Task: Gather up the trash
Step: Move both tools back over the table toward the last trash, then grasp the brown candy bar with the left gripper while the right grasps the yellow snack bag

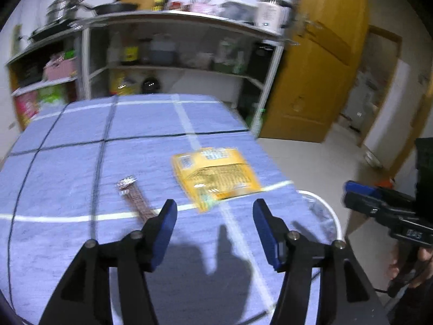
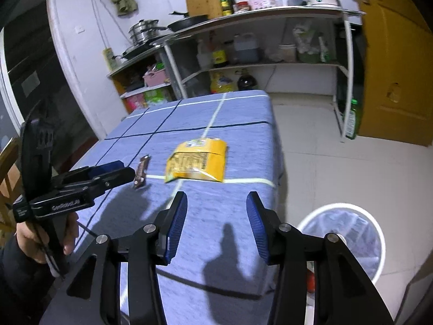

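Left hand-held gripper (image 1: 215,230): black linkage arms, two blue-padded fingers (image 1: 165,233) spread wide apart, nothing between them; seen side-on in the right wrist view (image 2: 113,174), pointing forward. Left hand (image 2: 40,238): wrapped around the black handle, fingers curled.

Right hand-held gripper (image 2: 216,224): same build, blue ribbed pads (image 2: 255,224) parted wide, nothing held. Right hand (image 1: 411,268): grips the handle at the frame edge, partly hidden.

1. The tablecloth (image 2: 216,216) is matt woven cloth with a slightly rough nap.
2. The yellow packet (image 2: 199,163) is glossy printed plastic film.
3. The brown wrapper (image 2: 141,172) ends in shiny crinkled foil.
4. The right gripper (image 2: 216,216) has ribbed blue pads (image 2: 177,226) on matt black plastic arms.
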`<state>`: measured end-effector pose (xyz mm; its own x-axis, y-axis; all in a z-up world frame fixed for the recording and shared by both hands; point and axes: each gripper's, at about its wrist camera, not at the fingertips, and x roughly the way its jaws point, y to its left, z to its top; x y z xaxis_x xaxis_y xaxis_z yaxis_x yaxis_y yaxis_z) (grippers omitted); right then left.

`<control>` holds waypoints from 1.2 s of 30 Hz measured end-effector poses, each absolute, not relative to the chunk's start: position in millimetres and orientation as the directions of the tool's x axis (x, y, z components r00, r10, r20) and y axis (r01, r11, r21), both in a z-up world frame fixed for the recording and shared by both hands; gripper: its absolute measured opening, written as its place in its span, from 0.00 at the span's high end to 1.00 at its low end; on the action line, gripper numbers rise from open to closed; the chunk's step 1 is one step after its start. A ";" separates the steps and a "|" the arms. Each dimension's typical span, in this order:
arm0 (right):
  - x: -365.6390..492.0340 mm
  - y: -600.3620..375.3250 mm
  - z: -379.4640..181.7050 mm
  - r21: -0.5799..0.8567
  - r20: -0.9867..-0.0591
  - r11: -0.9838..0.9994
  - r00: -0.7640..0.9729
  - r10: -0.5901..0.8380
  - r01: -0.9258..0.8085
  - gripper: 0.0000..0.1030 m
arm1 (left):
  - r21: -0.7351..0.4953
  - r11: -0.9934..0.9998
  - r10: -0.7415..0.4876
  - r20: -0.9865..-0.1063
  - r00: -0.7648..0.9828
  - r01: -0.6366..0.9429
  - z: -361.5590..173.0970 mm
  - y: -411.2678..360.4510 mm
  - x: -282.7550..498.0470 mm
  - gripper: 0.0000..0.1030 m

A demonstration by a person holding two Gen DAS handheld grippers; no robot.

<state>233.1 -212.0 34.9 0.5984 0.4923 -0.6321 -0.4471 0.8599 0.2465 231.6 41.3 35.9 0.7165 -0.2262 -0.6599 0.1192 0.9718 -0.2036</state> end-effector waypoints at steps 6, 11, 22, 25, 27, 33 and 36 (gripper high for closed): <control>252.6 -170.6 32.6 0.222 -0.656 0.848 0.570 0.495 -0.481 0.54 | -0.202 0.979 -0.148 -0.711 0.688 0.002 6.5 81.2 252.0 0.41; 281.2 -145.1 19.7 0.188 -0.705 0.864 0.549 0.449 -0.466 0.54 | -0.205 0.977 -0.123 -0.747 0.653 -0.051 -16.4 90.7 273.7 0.41; 347.0 -121.2 -14.1 0.237 -0.758 0.859 0.467 0.456 -0.455 0.53 | -0.045 0.997 0.001 -0.782 0.623 -0.057 -21.9 71.1 289.4 0.41; 361.1 -117.0 -21.5 0.233 -0.771 0.862 0.455 0.446 -0.449 0.53 | 0.000 0.999 0.025 -0.788 0.615 -0.040 -22.7 65.5 290.3 0.40; 368.9 -118.6 -26.4 0.253 -0.777 0.860 0.436 0.454 -0.444 0.51 | 0.003 0.999 0.025 -0.787 0.616 -0.037 -22.2 66.9 289.9 0.43; 382.6 -130.9 -26.4 0.288 -0.767 0.866 0.443 0.465 -0.409 0.40 | -0.007 0.999 0.015 -0.780 0.626 -0.033 -19.7 74.8 287.6 0.77; 382.8 -127.8 -31.6 0.317 -0.770 0.844 0.403 0.495 -0.433 0.38 | -0.021 0.999 0.004 -0.779 0.626 -0.032 -19.2 77.8 286.7 0.80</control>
